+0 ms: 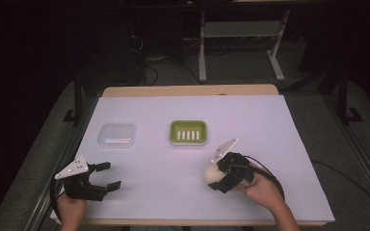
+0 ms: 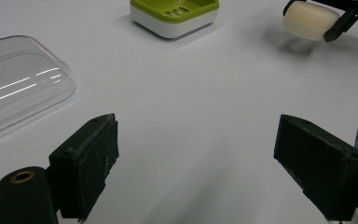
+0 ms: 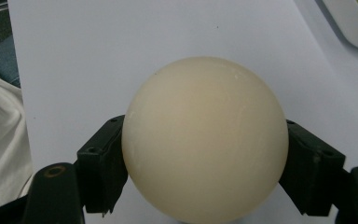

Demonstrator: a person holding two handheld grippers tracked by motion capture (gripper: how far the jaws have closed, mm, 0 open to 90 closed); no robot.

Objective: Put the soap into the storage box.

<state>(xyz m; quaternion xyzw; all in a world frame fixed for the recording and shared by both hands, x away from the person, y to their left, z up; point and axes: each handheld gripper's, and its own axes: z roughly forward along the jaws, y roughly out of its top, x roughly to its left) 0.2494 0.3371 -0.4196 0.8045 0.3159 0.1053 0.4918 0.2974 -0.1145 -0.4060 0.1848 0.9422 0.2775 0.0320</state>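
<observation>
In the high view, nearest the camera, the left tongs (image 1: 107, 175) rest at about 8 o'clock on the tabletop (image 1: 270, 125), spread wide and holding nothing. The right tongs (image 1: 215, 177) sit at about 5 o'clock and pinch a cream soap bar (image 1: 213, 173). The green soap dish (image 1: 188, 132) stands near the centre, at about 12 o'clock from the bar, and a clear lid (image 1: 117, 135) lies at 9 o'clock from the dish.

In the left gripper view, its two jaws stand far apart over bare tabletop. The clear lid (image 2: 16, 79) is at 10 o'clock, the dish (image 2: 175, 15) at 12 o'clock, and the soap bar (image 2: 309, 19) at 1 o'clock, lifted off the surface.

In the right gripper view, the soap bar (image 3: 205, 137) is clamped at both sides by the jaws. I think the smooth round bar could slip out or turn if the squeeze loosens, and then fall beside the dish.
</observation>
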